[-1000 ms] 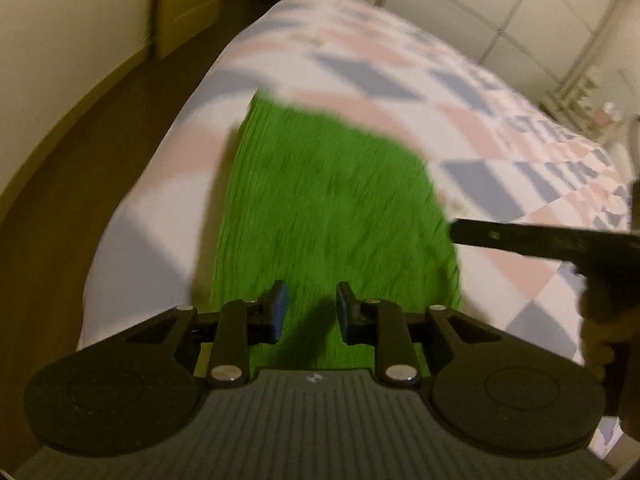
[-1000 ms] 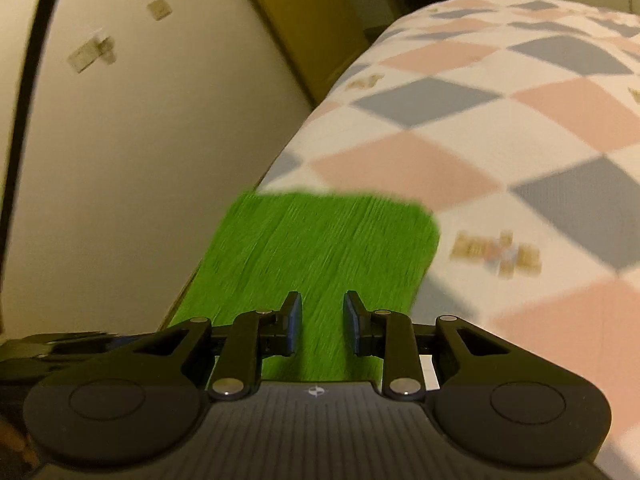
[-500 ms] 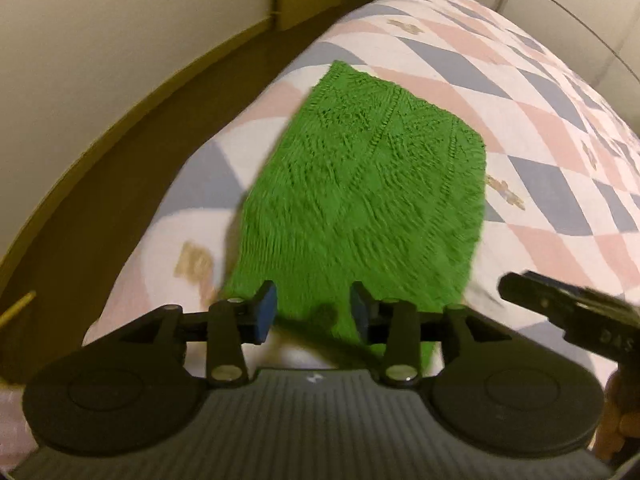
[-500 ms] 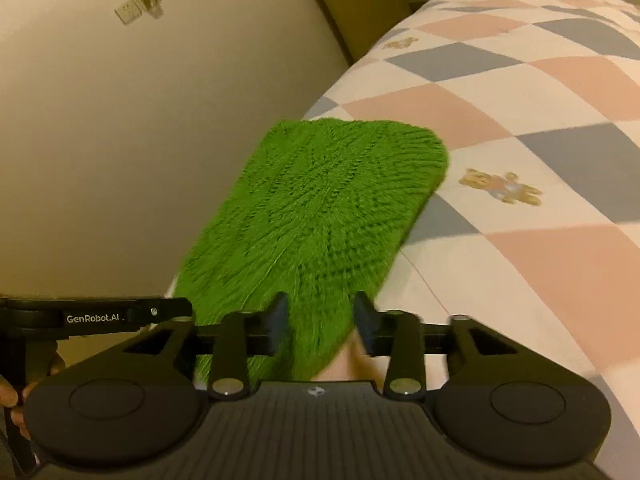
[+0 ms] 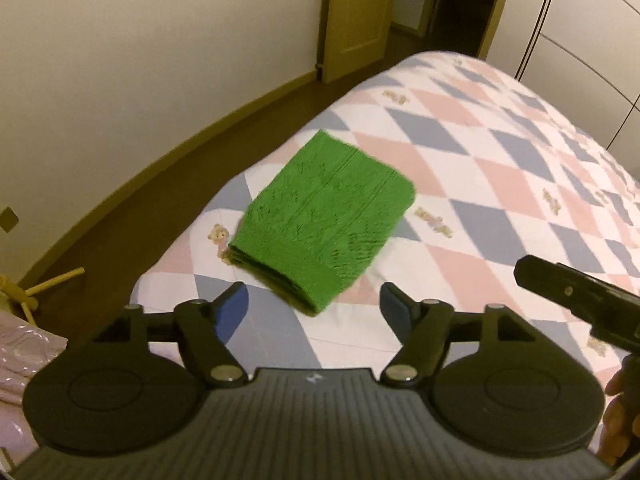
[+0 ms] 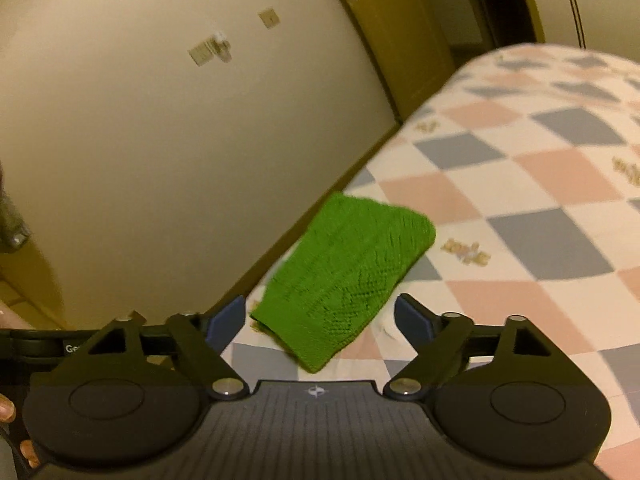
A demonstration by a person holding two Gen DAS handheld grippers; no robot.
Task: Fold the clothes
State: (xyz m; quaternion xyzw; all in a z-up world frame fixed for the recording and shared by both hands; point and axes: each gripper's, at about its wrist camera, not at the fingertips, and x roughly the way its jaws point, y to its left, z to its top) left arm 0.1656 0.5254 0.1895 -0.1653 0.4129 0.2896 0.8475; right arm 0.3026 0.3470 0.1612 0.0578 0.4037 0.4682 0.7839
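A green knitted garment point(image 5: 326, 216) lies folded into a compact rectangle near the corner of the bed; it also shows in the right wrist view point(image 6: 348, 280). My left gripper point(image 5: 314, 306) is open and empty, held above and just short of the garment's near edge. My right gripper point(image 6: 320, 322) is open and empty, also raised above the garment's near end. The right gripper's body point(image 5: 580, 300) shows at the right of the left wrist view.
The bed has a pink, blue and white checked quilt point(image 5: 500, 168) with small bear prints. A cream wall point(image 5: 140, 60), a wooden door point(image 5: 356, 12) and a dark floor point(image 5: 132, 224) lie to the left. Pale fabric point(image 5: 24, 360) lies at the lower left.
Both grippers opened wide and pulled back and up from the green garment. The garment now lies free on the bed, smaller in both views.
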